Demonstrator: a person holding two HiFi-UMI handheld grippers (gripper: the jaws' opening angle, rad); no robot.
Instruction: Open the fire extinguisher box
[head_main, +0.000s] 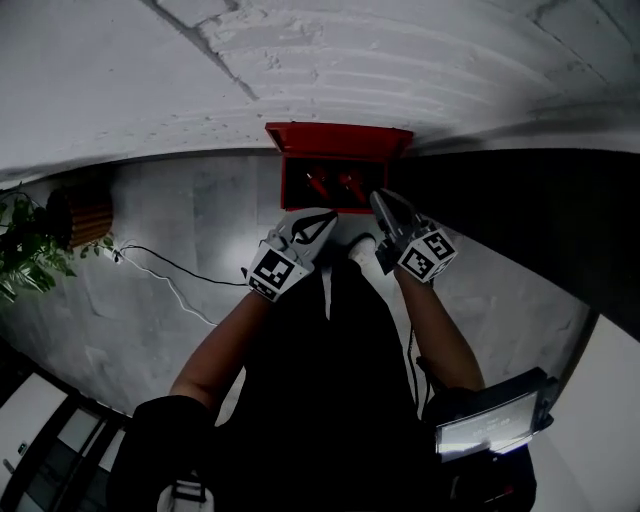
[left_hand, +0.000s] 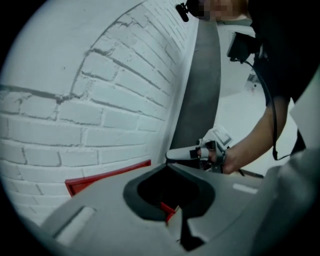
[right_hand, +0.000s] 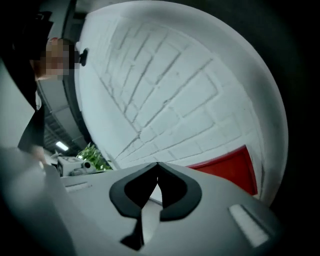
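Observation:
The red fire extinguisher box (head_main: 338, 140) stands on the floor against the white brick wall, its lid raised and its inside (head_main: 330, 185) showing red extinguisher tops. My left gripper (head_main: 333, 213) hovers just in front of the box's opening, jaws together, nothing in them. My right gripper (head_main: 378, 196) is beside it at the box's right front corner, also shut and empty. In the left gripper view the left gripper (left_hand: 168, 166) points at the wall above a red edge of the box (left_hand: 107, 175). The right gripper (right_hand: 157, 164) faces the bricks, the box (right_hand: 230, 167) to its lower right.
A potted plant (head_main: 25, 250) and a brown pot (head_main: 80, 215) stand at the left by the wall. A thin white cable (head_main: 170, 275) trails across the pale floor. A dark panel (head_main: 530, 220) runs along the right. A lit device (head_main: 490, 425) hangs at the person's waist.

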